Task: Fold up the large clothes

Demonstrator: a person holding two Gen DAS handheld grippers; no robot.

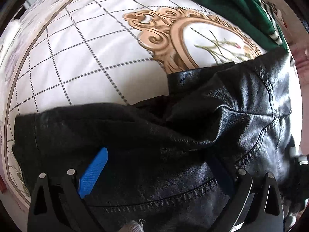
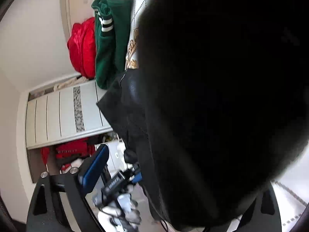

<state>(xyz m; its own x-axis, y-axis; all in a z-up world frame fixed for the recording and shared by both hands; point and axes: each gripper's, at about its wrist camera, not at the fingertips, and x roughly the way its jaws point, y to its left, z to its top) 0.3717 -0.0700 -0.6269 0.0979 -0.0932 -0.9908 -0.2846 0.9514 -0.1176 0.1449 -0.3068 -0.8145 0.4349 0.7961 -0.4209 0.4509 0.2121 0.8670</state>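
A black leather jacket (image 1: 222,119) lies crumpled on the bed, filling the lower right of the left wrist view. My left gripper (image 1: 158,154) points down onto it, jaws wide; its blue left pad (image 1: 92,174) is bare, while the right finger (image 1: 222,174) is dark and half buried in leather. In the right wrist view the jacket (image 2: 222,96) hangs close to the lens and blacks out most of the picture. My right gripper (image 2: 156,154) shows only its blue left pad (image 2: 94,168), clear of the cloth; the other finger is hidden. The left gripper (image 2: 123,179) and a gloved hand (image 2: 125,212) appear below.
The bed cover (image 1: 77,58) is white with dotted quilting lines and a gold ornamental medallion (image 1: 173,34). A green garment with white stripes (image 2: 112,38) lies at the far edge, a red padded one (image 2: 83,46) beside it. A white panelled cabinet (image 2: 63,114) stands off the bed.
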